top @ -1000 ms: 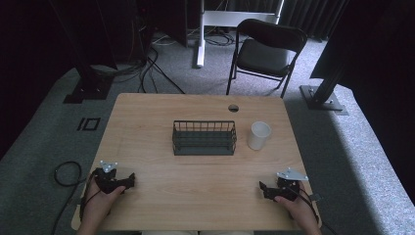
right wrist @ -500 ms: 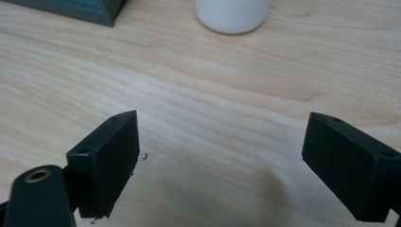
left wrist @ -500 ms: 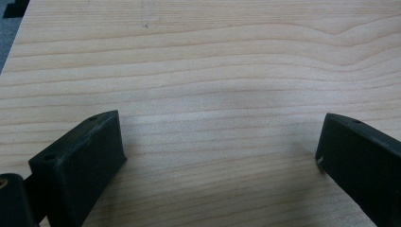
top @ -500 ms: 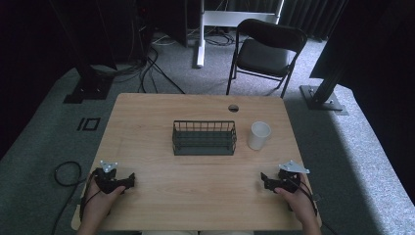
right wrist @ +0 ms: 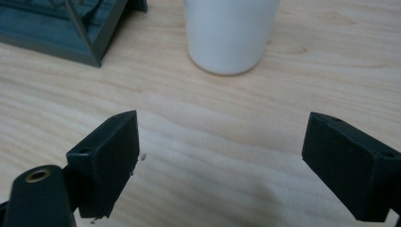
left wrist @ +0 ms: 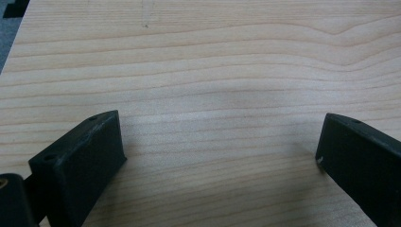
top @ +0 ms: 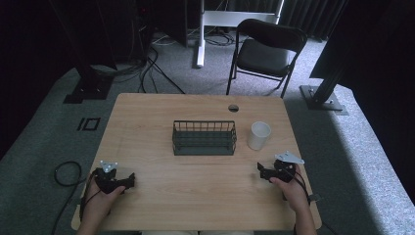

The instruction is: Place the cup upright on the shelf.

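The right tongs (top: 266,172) are held low over the table (top: 147,122) near its 4 o'clock corner, in a hand (top: 293,191) that comes in from the near edge. Their jaws are spread wide and nothing is held between them; in the right gripper view bare wood is seen in the gap. A white cup (right wrist: 230,33) is seen straight ahead of the right tongs (right wrist: 222,151), at their 12 o'clock, near them but not touched. The cup (top: 259,135) stands upright on the table, just beside the right end of a dark wire basket (top: 204,138), at the basket's 3 o'clock. A corner of the basket (right wrist: 71,28) is seen at the 10 o'clock of the right gripper view.

The left tongs (top: 128,180) are held near the table's 8 o'clock corner in the other hand (top: 98,200), well apart from the basket and the cup. In the left gripper view the left tongs (left wrist: 220,142) are seen wide open as well, with plain wood grain between the jaws.

The basket sits near the middle of the table. A small round hole (top: 233,107) is set in the table at the basket's 1 o'clock. Beyond the far edge, at 12 o'clock, a black folding chair (top: 264,54) stands on the grey carpet.
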Motion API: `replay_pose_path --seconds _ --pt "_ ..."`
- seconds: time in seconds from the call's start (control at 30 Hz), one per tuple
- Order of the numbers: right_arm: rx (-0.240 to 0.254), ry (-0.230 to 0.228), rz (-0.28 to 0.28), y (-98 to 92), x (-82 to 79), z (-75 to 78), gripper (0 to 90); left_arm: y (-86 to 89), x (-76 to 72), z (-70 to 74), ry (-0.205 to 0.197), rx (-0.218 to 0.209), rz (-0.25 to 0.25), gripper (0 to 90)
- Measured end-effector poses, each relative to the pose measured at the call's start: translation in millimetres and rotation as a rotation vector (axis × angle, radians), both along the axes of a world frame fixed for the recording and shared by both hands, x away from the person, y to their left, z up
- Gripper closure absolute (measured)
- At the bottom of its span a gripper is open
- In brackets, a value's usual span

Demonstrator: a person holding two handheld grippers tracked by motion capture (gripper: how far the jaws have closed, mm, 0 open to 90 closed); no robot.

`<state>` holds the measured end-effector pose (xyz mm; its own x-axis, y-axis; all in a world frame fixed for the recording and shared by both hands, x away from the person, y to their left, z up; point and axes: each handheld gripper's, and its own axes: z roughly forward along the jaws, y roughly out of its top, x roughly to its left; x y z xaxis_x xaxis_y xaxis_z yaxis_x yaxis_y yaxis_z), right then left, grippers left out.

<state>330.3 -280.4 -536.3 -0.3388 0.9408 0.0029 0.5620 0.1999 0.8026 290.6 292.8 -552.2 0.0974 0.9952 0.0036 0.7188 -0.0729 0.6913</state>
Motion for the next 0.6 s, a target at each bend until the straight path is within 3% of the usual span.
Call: replay_pose_path --seconds 0.37,0.6 --pt "0.016 -0.042 -0.048 4.8 21.3 4.4 11.6 0.0 0.0 0.0 0.000 0.000 0.000 2.0" --pt "0.021 -0.058 -0.047 10.3 33.1 7.1 11.6 0.0 0.0 0.0 0.000 0.000 0.000 2.0"
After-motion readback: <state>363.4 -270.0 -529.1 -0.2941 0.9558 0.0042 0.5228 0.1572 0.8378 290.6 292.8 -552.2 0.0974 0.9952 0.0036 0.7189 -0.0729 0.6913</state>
